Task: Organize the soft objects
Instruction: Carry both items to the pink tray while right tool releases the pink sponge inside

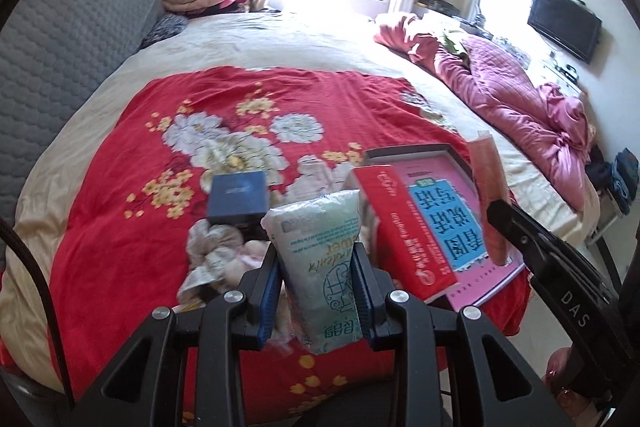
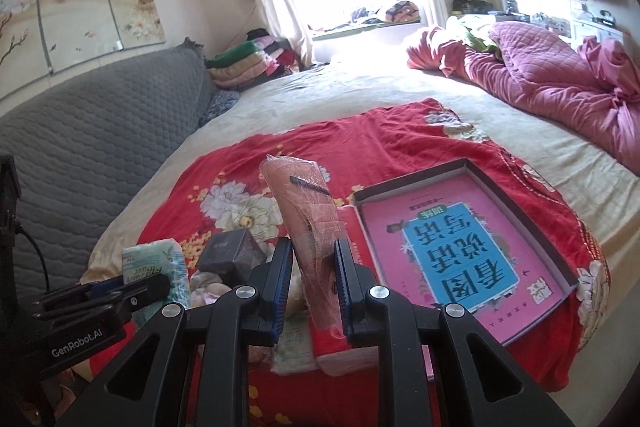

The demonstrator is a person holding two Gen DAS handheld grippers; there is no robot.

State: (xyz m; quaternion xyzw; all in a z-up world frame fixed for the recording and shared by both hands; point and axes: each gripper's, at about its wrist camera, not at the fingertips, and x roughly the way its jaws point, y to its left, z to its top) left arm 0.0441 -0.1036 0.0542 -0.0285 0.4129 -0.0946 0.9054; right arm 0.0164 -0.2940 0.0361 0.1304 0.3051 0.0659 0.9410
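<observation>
Ahead of my left tongs (image 1: 316, 291) lies a crumpled cloth heap (image 1: 212, 251) with a dark blue box (image 1: 239, 201) just beyond it, all on the red floral blanket (image 1: 120, 163) spread over the bed (image 1: 280, 39). To their right a red book (image 1: 404, 227) leans against an open box lid (image 2: 576, 275) holding a pink picture book (image 2: 460, 247). The left tongs are clamped on a pale green tissue pack (image 1: 320, 259), held upright above the cloth heap. Beside them my right tongs (image 2: 310, 287) are closed on a pink wrapped packet (image 2: 308, 211), also upright, just left of the box lid.
</observation>
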